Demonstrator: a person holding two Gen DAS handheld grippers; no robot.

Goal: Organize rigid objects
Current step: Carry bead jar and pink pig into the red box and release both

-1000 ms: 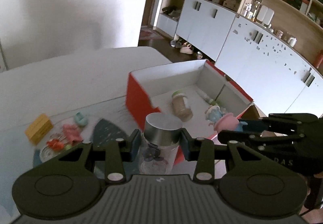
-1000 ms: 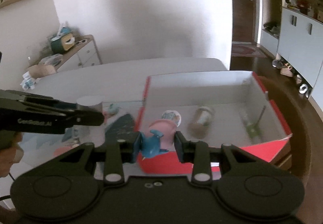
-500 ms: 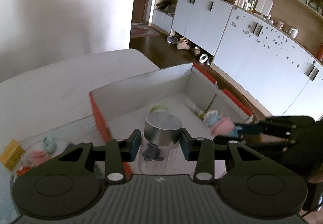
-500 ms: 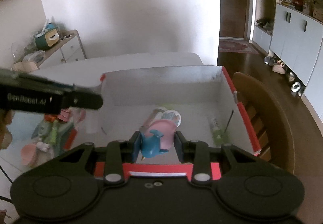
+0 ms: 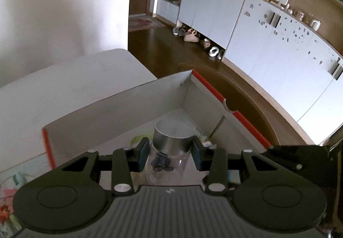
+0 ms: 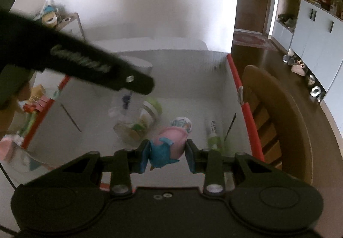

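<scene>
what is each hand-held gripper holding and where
Left hand-held gripper: clear jar, clamped at the neck just below its metal lid. Right hand-held gripper: pink and blue toy, clamped by its sides.

A clear jar (image 5: 169,156) with a silver lid stands upright above the red box (image 5: 214,85), dark bits inside. A pink-and-blue toy figure (image 6: 168,148) hangs over the box's white floor.
</scene>
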